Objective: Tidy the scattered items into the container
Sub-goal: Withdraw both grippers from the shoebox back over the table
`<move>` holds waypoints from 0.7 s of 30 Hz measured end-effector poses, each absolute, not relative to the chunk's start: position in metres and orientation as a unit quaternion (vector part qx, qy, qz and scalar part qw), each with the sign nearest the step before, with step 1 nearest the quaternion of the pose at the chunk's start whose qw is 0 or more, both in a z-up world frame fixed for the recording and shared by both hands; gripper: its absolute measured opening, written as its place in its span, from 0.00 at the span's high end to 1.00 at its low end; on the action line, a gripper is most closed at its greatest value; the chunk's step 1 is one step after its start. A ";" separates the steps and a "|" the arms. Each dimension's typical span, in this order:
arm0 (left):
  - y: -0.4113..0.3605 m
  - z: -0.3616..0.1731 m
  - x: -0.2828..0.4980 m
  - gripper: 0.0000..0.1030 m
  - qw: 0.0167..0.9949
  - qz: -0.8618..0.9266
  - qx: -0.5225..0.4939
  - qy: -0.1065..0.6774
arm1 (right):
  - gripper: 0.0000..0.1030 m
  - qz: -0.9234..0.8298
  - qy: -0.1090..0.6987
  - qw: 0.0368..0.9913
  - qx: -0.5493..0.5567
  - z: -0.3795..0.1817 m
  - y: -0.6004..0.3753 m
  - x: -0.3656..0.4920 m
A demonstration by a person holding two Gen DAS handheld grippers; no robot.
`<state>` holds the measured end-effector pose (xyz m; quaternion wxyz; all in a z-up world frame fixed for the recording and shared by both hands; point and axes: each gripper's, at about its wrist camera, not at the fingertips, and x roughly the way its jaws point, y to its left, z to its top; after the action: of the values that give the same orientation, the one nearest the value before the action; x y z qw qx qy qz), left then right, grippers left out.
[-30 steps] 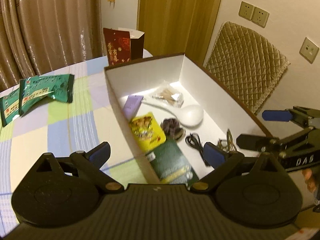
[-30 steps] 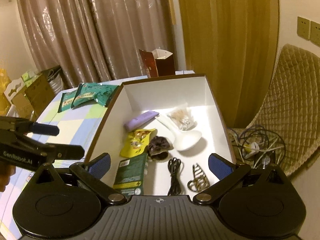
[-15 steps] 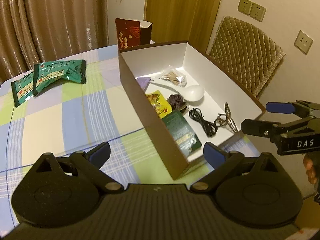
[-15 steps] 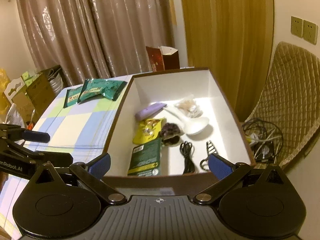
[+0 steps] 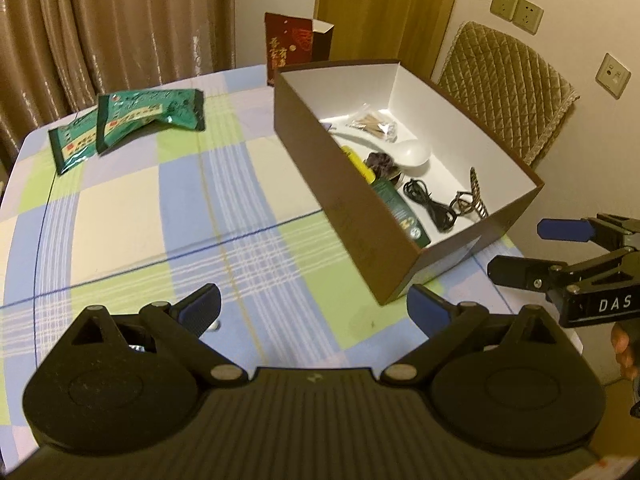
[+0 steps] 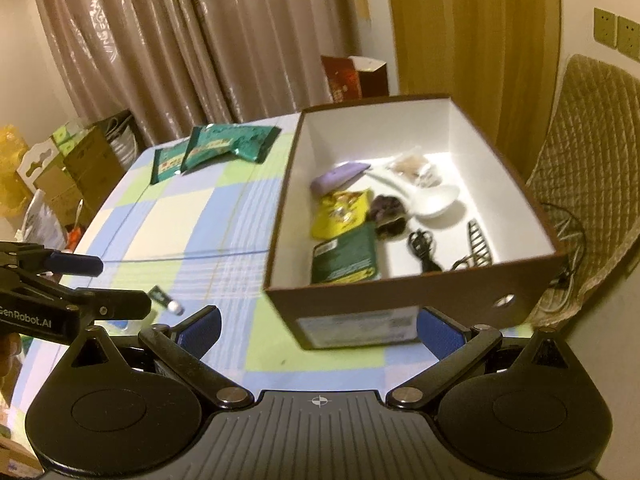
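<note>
At the table's near edge, both tools, left and right, hang released and empty; their casings read "GenRobot.AI" and "DAS". A small tube lies unpacked nearby. The box already holds most items; beyond, green packets remain out.

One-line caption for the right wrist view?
Both open grippers, right and left, hover before the brown box of tidied items; green packets remain outside.

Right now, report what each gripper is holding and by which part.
Nothing is held. The left gripper and the right gripper are both open and empty, short of the box.
</note>
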<state>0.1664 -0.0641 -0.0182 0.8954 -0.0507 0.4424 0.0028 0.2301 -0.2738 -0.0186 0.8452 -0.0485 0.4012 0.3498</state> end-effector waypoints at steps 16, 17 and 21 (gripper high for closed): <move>-0.003 -0.038 0.112 0.05 0.879 0.053 -0.065 0.469 | 0.02 0.387 0.439 0.808 -0.069 -0.041 -0.212 0.180; 0.002 -0.040 0.108 0.05 0.877 0.057 -0.067 0.472 | 0.02 0.390 0.441 0.805 -0.071 -0.042 -0.207 0.178; 0.023 -0.048 0.093 0.05 0.870 0.076 -0.076 0.481 | 0.02 0.402 0.447 0.795 -0.076 -0.048 -0.188 0.169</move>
<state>0.0934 0.0229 -0.0482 0.8703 -0.0757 0.4807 0.0764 0.1688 -0.1879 -0.0475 0.7952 -0.0758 0.4473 0.4022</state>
